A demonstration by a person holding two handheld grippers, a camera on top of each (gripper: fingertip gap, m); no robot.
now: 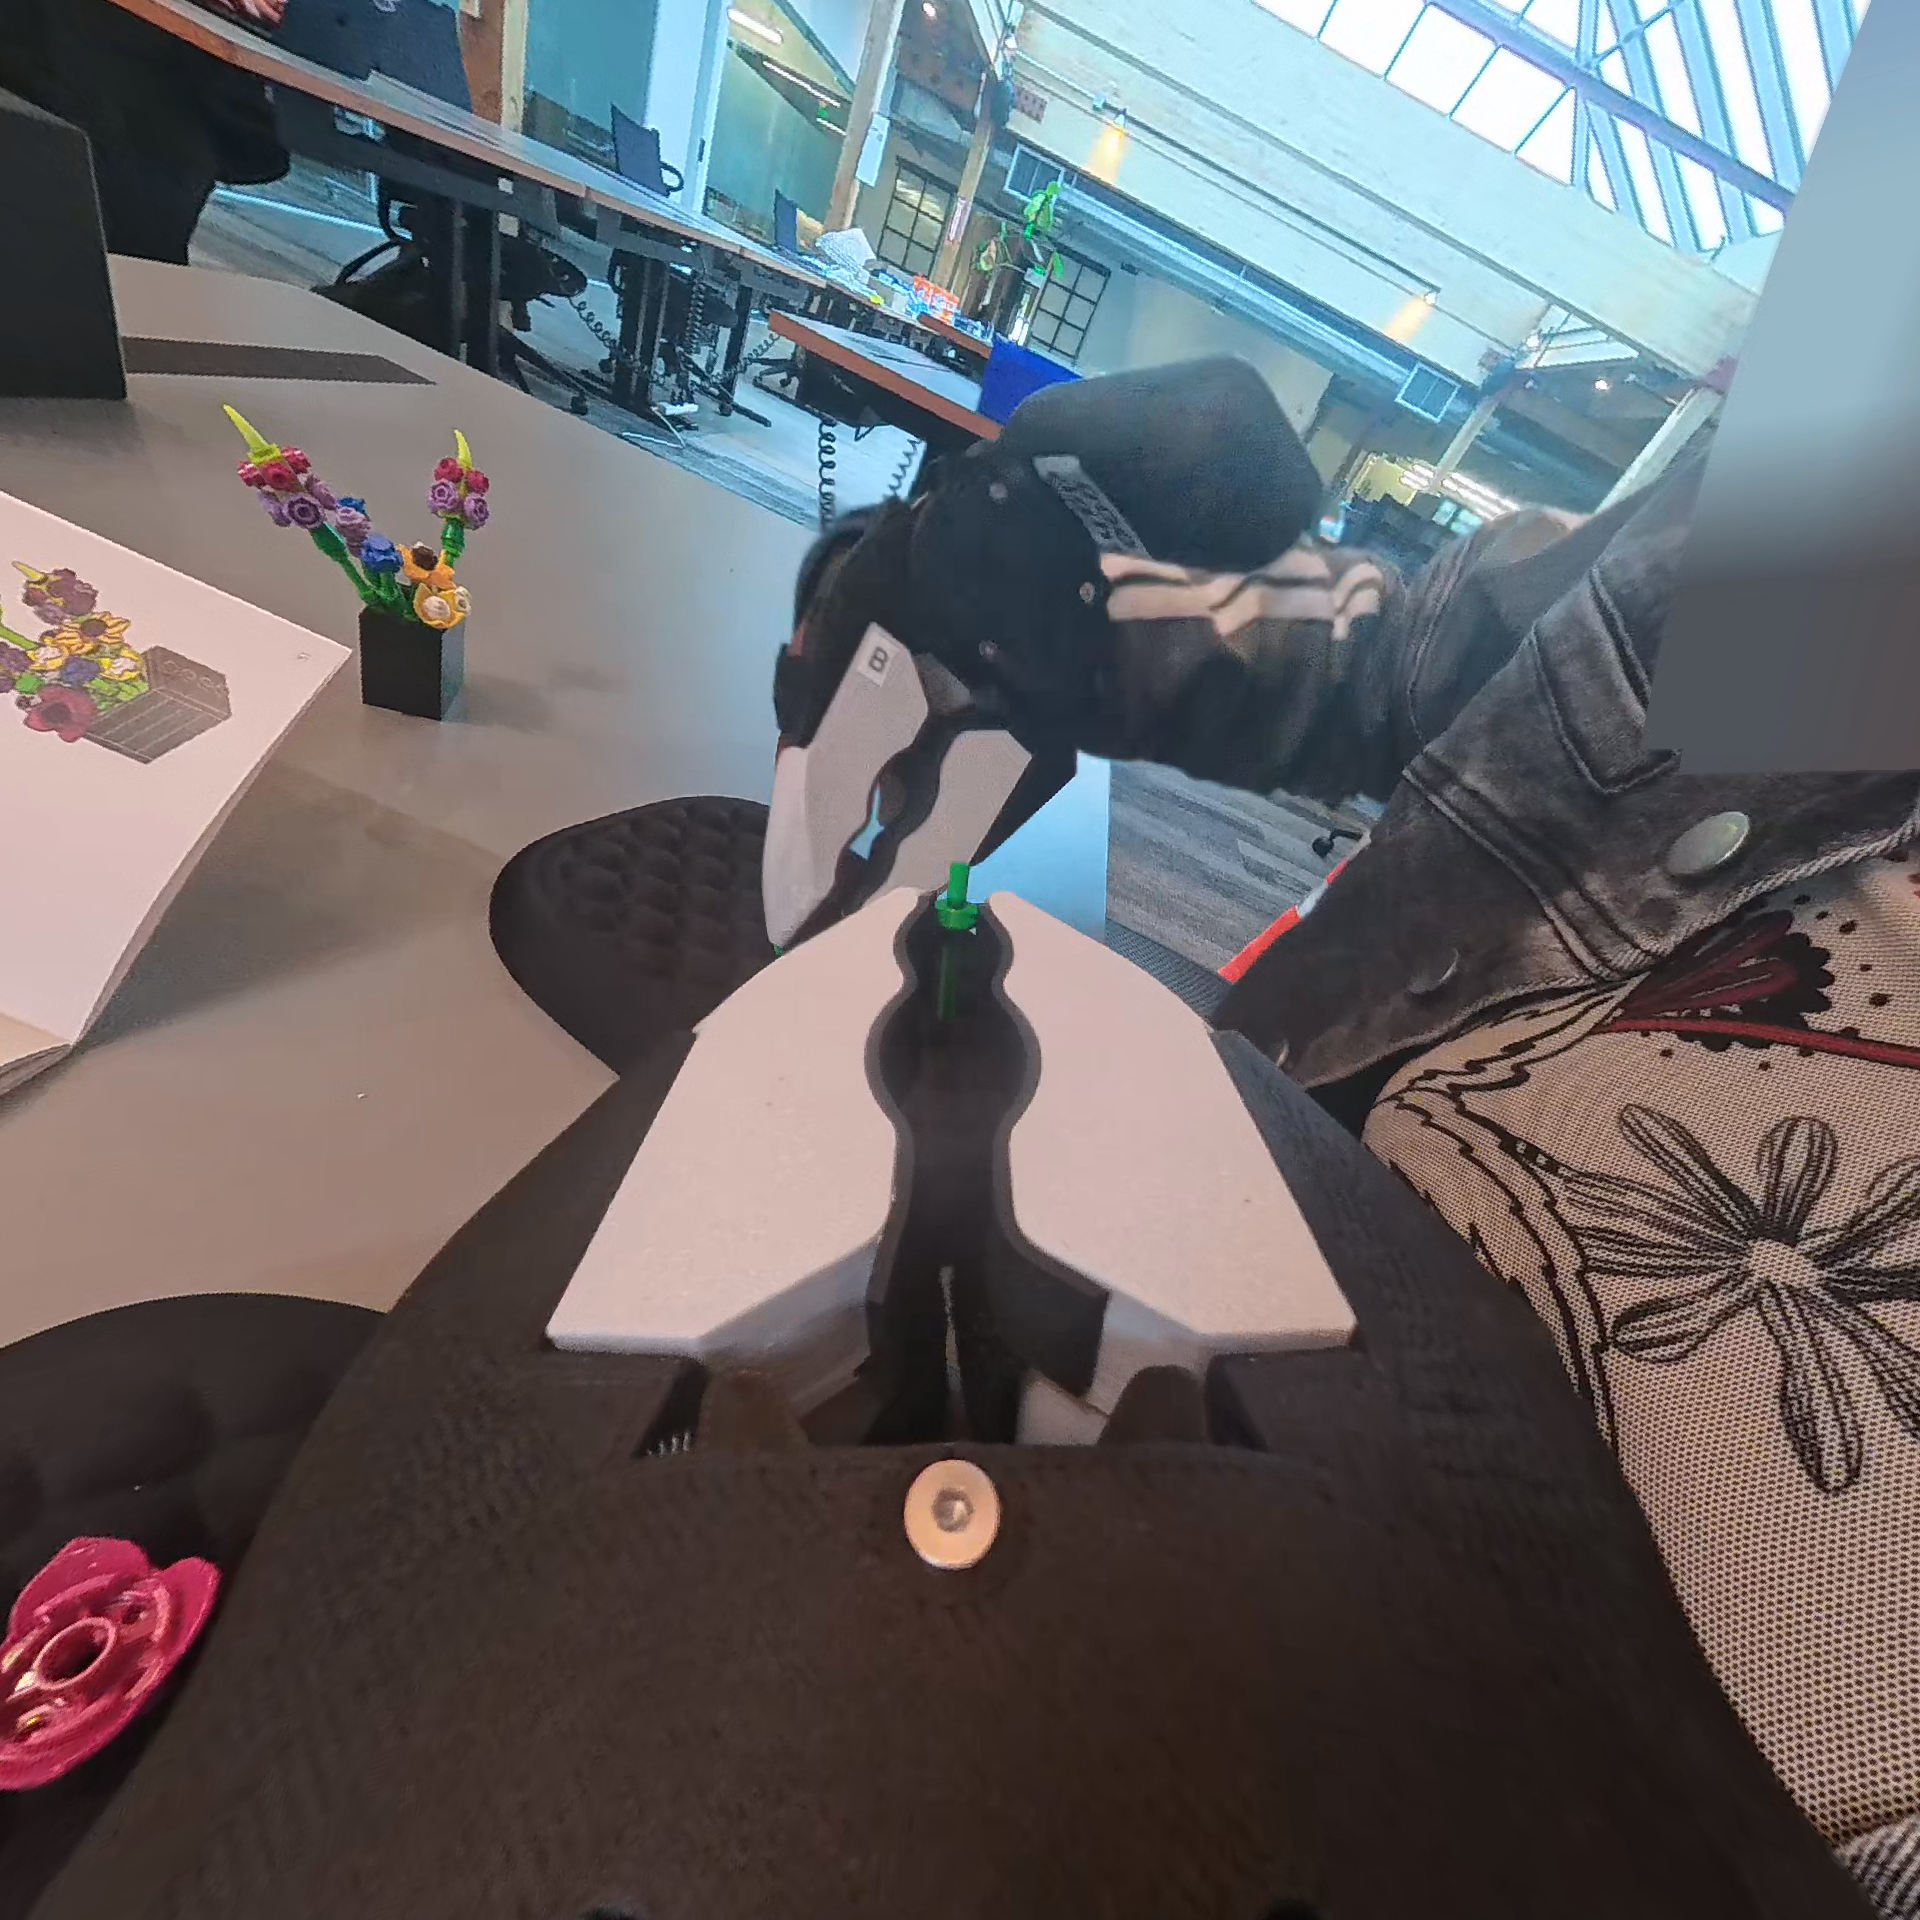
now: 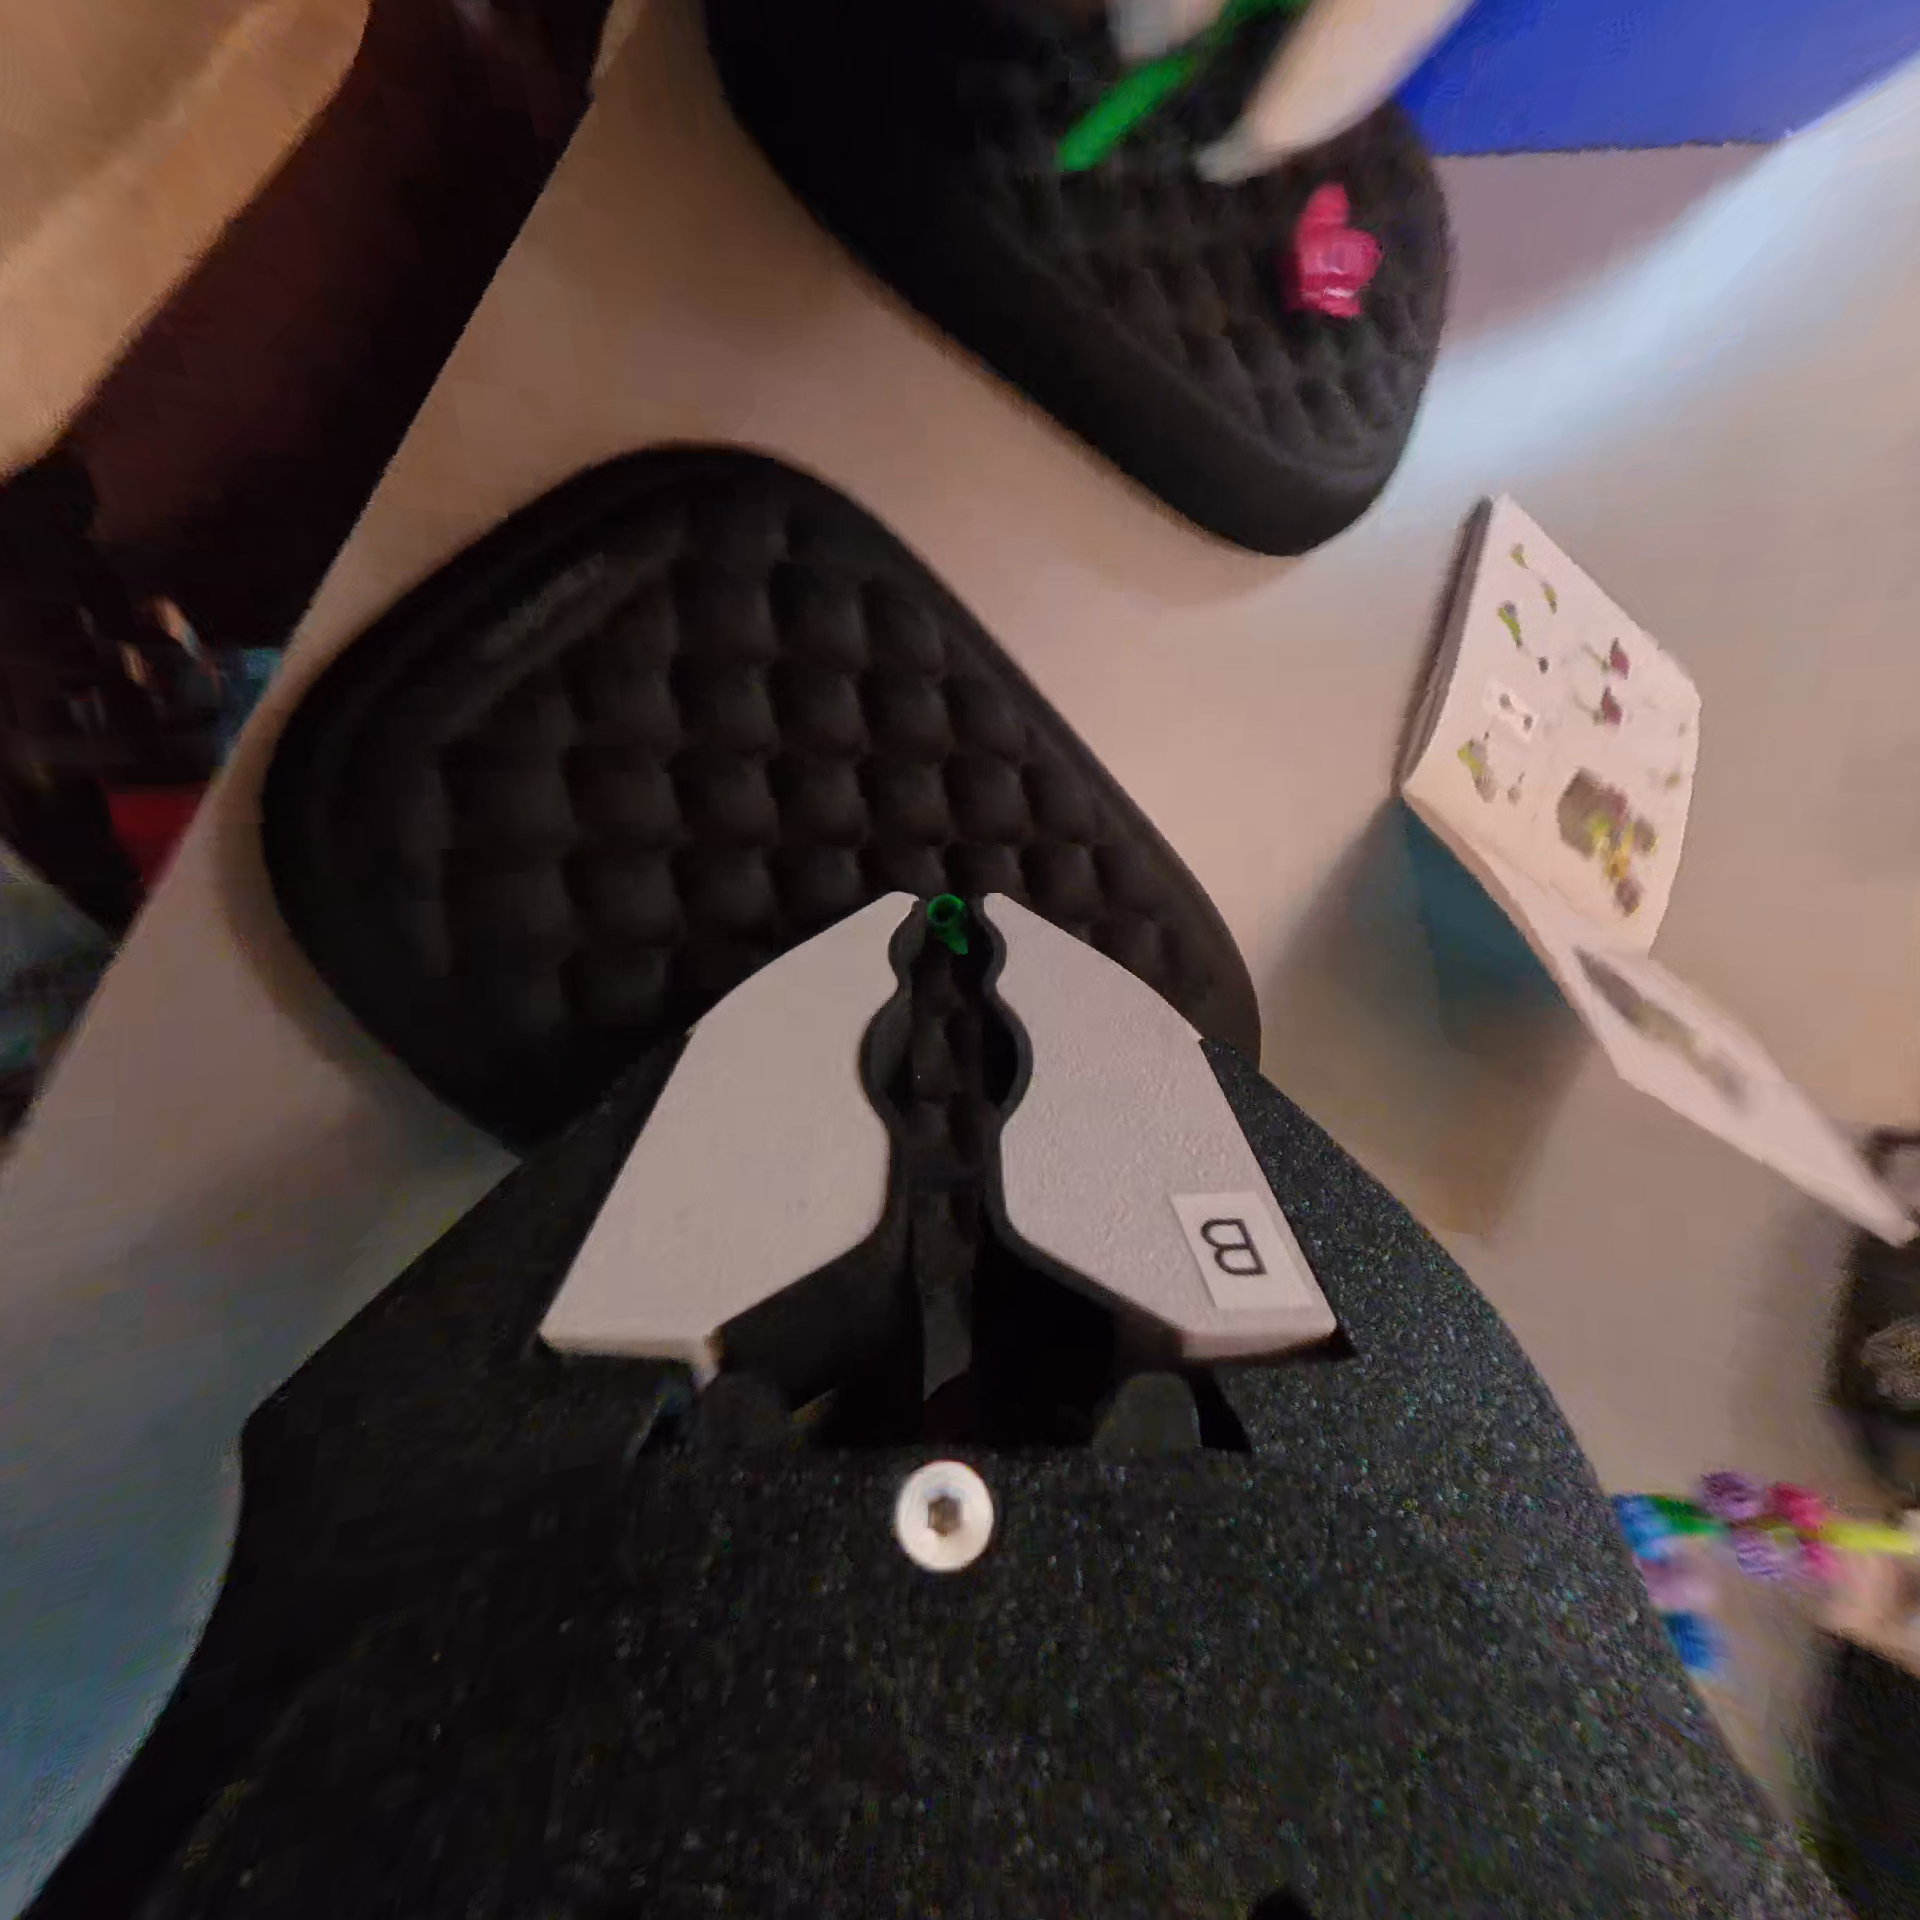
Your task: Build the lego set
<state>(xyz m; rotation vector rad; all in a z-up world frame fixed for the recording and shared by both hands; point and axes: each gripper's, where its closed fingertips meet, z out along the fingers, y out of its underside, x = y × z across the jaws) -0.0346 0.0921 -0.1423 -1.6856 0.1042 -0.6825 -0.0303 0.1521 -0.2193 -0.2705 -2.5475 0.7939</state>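
Nearest in the left wrist view, the left tongs (image 1: 954,914) are closed on a thin green stem piece (image 1: 951,951), pinching it at their tips so that it stands roughly upright with its top poking out above them. Just beyond, the right tongs (image 1: 831,904) hang tip-down, almost touching the left pair; in their own view these right tongs (image 2: 948,920) are closed on a small green peg (image 2: 945,922) at the very tips. The step in hand looks like joining two green stem parts in mid-air, over a black dimpled pad (image 2: 727,779). The next move likely calls for lining the small peg up with the stem's exposed top and pressing the two together along one axis, without letting either slip. A magenta flower piece (image 1: 83,1662) lies on a second black pad (image 1: 125,1455) at the lower left, probably due for fitting later. Farther off on the grey surface (image 1: 582,582), the instruction booklet (image 1: 125,748) lies open, and beyond it stands the partly built bouquet (image 1: 364,530), set in a black block base (image 1: 410,665).
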